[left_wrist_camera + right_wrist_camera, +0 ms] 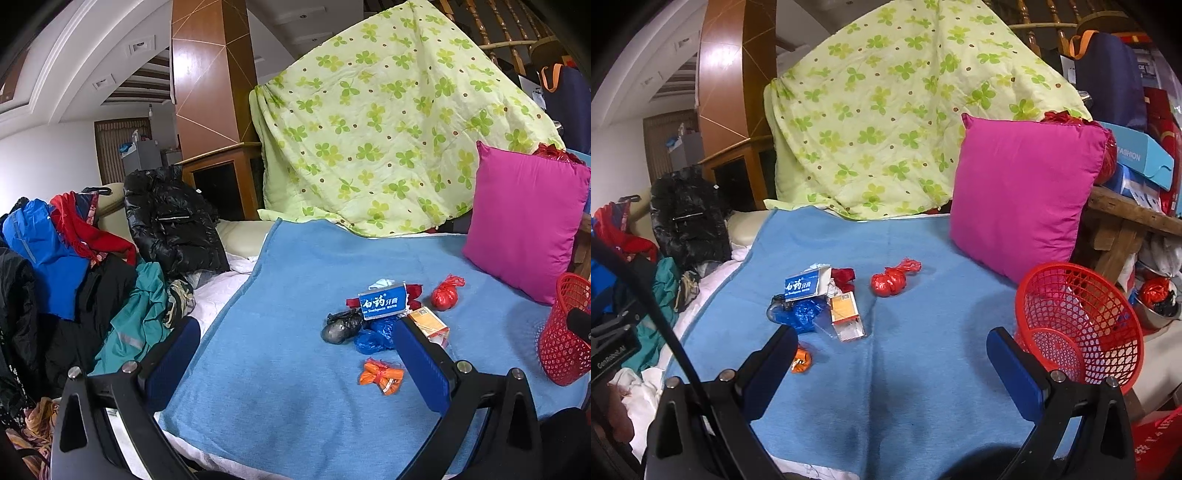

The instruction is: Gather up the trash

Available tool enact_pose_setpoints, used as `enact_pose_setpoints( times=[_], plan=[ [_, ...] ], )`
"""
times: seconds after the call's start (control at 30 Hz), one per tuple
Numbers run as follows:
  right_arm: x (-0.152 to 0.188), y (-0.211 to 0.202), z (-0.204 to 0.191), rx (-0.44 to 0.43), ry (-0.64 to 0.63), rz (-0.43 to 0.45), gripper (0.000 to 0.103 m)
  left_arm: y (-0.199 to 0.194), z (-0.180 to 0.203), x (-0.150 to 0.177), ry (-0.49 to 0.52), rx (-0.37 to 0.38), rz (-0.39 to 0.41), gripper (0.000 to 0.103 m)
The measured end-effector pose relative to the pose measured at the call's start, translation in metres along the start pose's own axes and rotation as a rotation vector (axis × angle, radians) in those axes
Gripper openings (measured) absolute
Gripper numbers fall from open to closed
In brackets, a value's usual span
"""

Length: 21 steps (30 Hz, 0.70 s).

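Nothing is collected yet, as far as I can judge: the red mesh basket (pixel 1082 325) looks empty, lying tipped on the blue blanket (pixel 923 369) just below the pink pillow (pixel 1023 192). All the trash lies well to the left of the basket: a blue toothpaste box (pixel 805 284), a crumpled blue plastic bag (pixel 799 314) touching it, an orange-and-white carton (pixel 846 314), a knotted red bag (pixel 892 280) nearer the basket, a dark grey bag (pixel 341 326), and an orange wrapper (pixel 382 374) closest to me. My left fingers (pixel 299 365) are spread wide and hold nothing; my right fingers (pixel 894 369) are equally wide and empty, beside the basket. Every piece is left to pick up.
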State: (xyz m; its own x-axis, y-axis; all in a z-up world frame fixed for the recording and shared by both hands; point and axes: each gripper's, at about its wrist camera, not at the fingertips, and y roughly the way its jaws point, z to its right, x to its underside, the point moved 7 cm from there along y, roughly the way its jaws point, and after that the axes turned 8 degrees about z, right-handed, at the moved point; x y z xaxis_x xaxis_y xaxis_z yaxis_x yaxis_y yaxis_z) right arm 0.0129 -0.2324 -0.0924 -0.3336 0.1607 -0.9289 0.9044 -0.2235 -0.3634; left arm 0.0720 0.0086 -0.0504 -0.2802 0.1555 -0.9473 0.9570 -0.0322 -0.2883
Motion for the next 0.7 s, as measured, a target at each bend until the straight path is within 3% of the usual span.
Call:
enact_pose_setpoints(
  times=[0.37, 0.7],
  plan=[
    [-0.0006, 0.0002, -0.0057, -0.022, 0.000, 0.011, 0.103, 0.0000, 0.0046, 0.0053, 0.008, 0.015, 0.004, 0.103],
    [-0.0020, 0.0027, -0.0100, 0.027, -0.042, 0.016, 0.103, 0.0029, 0.0072, 0.0087, 0.015, 0.022, 0.002, 0.103]
  ],
)
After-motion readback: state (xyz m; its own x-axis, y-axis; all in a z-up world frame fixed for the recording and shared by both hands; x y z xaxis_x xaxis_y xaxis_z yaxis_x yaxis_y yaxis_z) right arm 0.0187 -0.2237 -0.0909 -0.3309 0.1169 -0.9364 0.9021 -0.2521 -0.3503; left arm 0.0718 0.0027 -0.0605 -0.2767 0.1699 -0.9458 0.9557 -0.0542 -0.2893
